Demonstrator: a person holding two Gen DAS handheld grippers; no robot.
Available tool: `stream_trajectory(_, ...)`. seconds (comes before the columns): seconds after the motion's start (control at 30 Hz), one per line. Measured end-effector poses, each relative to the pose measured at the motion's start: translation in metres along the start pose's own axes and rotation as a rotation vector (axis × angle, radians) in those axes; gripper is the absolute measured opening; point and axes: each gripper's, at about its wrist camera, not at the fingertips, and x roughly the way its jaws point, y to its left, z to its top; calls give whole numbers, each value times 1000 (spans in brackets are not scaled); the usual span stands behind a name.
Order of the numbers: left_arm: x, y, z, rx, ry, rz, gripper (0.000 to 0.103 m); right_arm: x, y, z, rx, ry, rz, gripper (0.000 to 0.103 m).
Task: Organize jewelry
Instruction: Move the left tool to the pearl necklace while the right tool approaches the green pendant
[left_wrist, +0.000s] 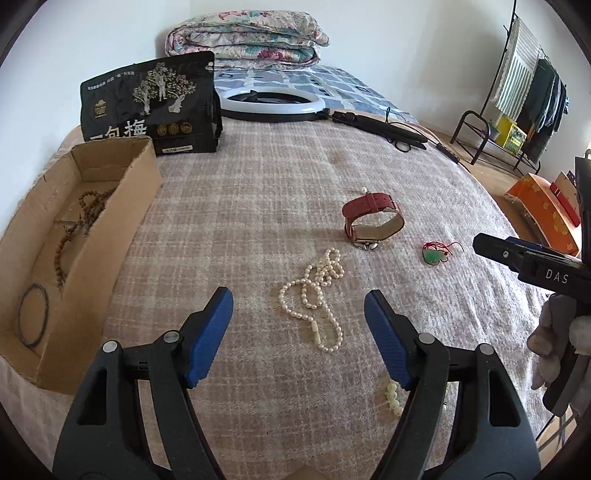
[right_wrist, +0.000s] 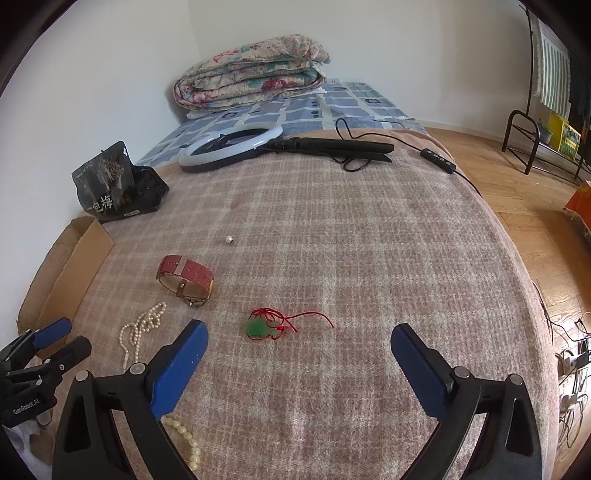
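Both grippers hang wide apart and empty over the bed (right_wrist: 332, 240): the left gripper (left_wrist: 299, 314) above the pearl necklace (left_wrist: 314, 295), the right gripper (right_wrist: 299, 345) near the jade pendant (right_wrist: 258, 328).

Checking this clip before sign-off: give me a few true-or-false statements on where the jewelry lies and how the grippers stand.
1. The pearl necklace lies on the blanket, outside the cardboard box. True.
2. The red watch is inside the box. False: it sits on the blanket, beyond the pearls.
3. The left gripper is open and holds nothing. True.
4. The right gripper is shut on the green pendant. False: it is open, and the pendant lies on the blanket ahead of it.
5. Brown beads lie in the box. True.
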Motion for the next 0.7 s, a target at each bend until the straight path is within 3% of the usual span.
stream_trajectory(0.7, 63, -11, 1, 93, 41, 54, 76, 54, 21, -9, -187, 11, -32, 92)
